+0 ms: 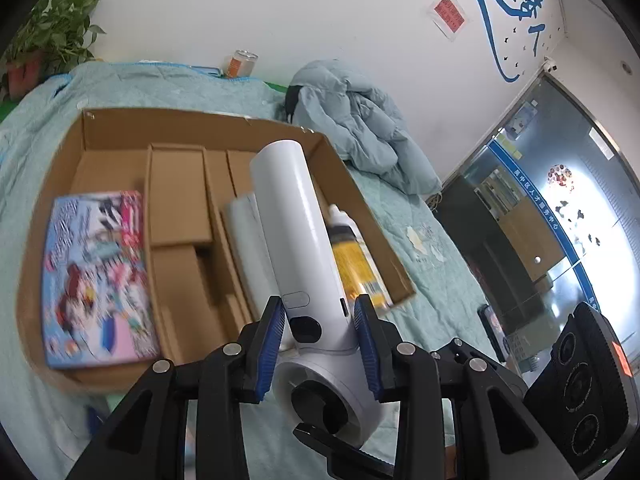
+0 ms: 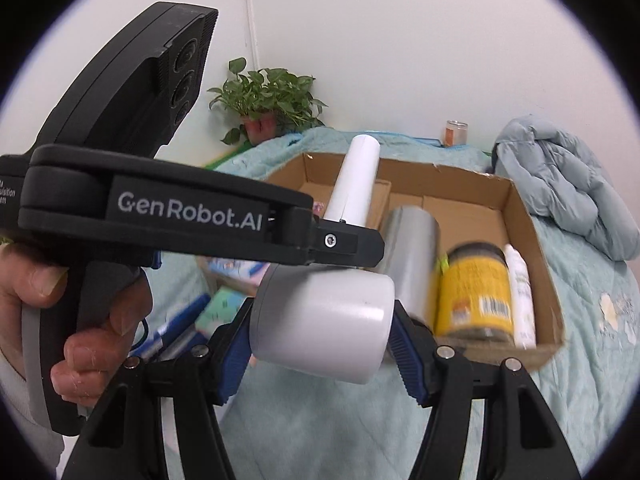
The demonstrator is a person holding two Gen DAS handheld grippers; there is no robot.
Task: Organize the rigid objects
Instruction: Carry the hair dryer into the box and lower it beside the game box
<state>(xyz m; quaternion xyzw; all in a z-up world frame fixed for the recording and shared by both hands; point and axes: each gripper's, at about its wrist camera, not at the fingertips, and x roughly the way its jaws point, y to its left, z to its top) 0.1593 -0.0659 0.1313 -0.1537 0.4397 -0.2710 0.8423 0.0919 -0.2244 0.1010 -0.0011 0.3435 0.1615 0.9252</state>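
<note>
A white handheld fan with a long handle is held in the air over a cardboard box. My left gripper is shut on the fan's neck near its black button. In the right wrist view the fan's round head sits between the pads of my right gripper, which grips it from the sides. Its handle points away over the box. The box holds a yellow jar, a white bottle, a clear roll and a colourful booklet.
The box lies on a bed with a light green quilt. A pale blue jacket is heaped at the back. A potted plant and a small jar stand by the wall. Loose items lie left of the box.
</note>
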